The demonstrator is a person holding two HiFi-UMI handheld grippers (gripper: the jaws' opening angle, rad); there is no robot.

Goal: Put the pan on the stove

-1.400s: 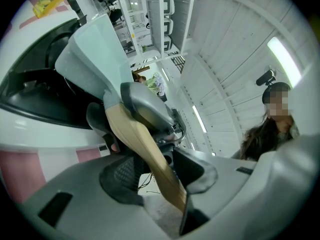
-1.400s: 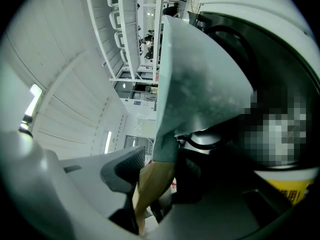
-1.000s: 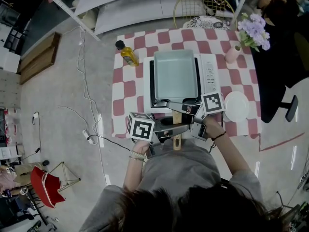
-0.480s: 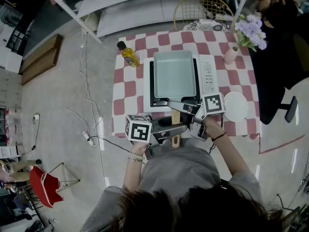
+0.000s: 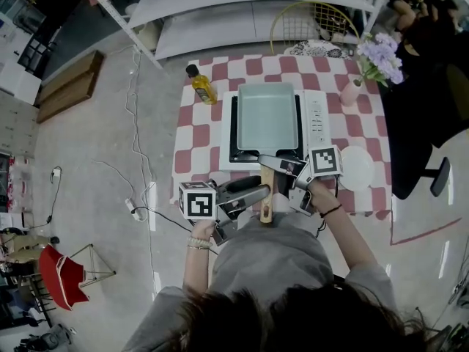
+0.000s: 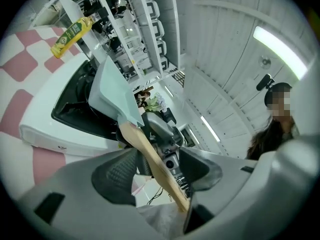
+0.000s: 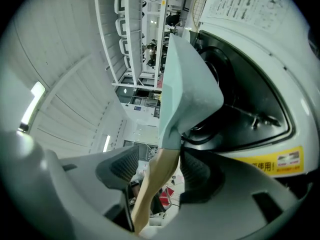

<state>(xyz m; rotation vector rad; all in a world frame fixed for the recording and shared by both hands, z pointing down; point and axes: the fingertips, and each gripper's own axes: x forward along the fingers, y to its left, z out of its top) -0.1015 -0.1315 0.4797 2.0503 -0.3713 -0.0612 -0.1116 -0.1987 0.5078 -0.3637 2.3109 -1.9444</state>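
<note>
Left gripper [image 5: 262,189] jaws wider than before, let go of handle [image 5: 267,205], gripper shifted toward frame's lower left, right gripper [image 5: 270,164] jaws wider too

A table [image 5: 192,134] covered with a pink-and-white checked cloth carries a white stove [image 5: 316,116] at its middle. A yellow oil bottle [image 5: 200,85] stands upright off the stove's far left corner. A pink vase [image 5: 353,92] of lilac flowers stands off its far right corner, and a white plate [image 5: 357,169] lies just beside its near right corner.

Yellow label [image 7: 277,162] on the stove [image 7: 287,59] partly reads "使用"
</note>
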